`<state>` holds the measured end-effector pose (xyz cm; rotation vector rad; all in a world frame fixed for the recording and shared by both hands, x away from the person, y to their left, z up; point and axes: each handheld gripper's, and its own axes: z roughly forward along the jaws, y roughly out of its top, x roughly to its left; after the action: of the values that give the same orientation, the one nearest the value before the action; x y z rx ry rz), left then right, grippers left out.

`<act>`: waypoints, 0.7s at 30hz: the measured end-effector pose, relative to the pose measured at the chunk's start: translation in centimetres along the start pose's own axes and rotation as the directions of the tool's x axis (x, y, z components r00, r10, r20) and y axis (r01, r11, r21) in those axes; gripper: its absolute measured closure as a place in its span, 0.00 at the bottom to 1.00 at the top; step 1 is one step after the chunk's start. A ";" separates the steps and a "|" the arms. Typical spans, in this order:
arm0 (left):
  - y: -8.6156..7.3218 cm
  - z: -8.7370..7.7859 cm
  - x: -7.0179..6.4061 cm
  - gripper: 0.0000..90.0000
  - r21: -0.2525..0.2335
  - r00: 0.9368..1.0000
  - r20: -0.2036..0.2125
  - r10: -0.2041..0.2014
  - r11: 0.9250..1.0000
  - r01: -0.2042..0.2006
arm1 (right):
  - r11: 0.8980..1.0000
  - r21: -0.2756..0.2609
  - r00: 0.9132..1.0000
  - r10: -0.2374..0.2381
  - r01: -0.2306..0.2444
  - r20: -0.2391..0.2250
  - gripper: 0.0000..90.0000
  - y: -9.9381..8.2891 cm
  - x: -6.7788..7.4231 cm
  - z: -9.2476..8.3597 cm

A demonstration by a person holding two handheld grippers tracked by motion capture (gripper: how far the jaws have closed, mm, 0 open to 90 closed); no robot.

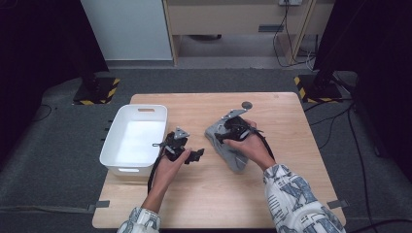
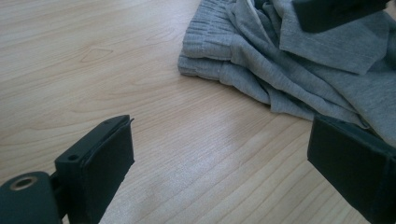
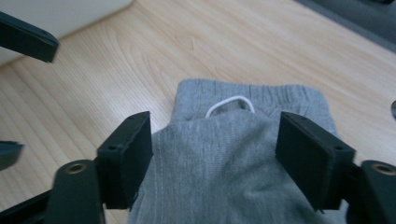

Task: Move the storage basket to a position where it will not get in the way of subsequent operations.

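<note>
A grey garment (image 1: 234, 158) lies folded in a crumpled heap on the wooden table (image 1: 204, 199), right of centre. My right gripper (image 1: 224, 133) hovers over its far end, held in a person's hand. In the right gripper view that gripper (image 3: 215, 140) is open, its jaws straddling the grey cloth (image 3: 219, 186) without pressing on it, and a white drawstring (image 3: 229, 101) peeks out of the waistband. My left gripper (image 1: 196, 155) sits just left of the garment and points at it. Its own view has the left gripper (image 2: 222, 140) open over bare wood, with the garment (image 2: 299, 70) ahead.
A white plastic bin (image 1: 127, 169) stands at the table's left edge, close beside the left hand. A small dark disc (image 1: 247, 105) lies near the far edge. Bare wood stretches along the front of the table. Dark stands and cables are on the floor beyond.
</note>
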<state>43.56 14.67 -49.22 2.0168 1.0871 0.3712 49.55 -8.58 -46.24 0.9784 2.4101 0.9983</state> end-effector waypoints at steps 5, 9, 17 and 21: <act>-0.2 0.2 -0.1 0.07 0.004 1.000 0.007 -0.010 1.000 0.010 | 0.998 0.052 1.000 -0.021 0.021 0.000 0.53 -0.7 0.3 1.7; -0.2 0.4 -0.2 0.07 0.015 1.000 0.005 -0.003 1.000 0.003 | 0.999 0.044 1.000 -0.004 0.005 -0.007 0.84 -0.7 -0.1 1.6; -0.3 0.5 -0.1 0.07 0.016 1.000 -0.006 0.001 1.000 -0.001 | 0.999 -0.032 1.000 0.020 -0.020 0.008 0.91 -0.7 -1.6 -2.2; -0.3 0.4 0.0 0.07 0.013 1.000 -0.013 0.000 1.000 0.000 | 0.998 -0.043 0.998 0.055 -0.053 0.031 0.91 -2.2 -3.0 -3.6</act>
<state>43.63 14.56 -49.66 2.0282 1.1000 0.3795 48.66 -13.51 -45.21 1.0418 2.3384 1.0390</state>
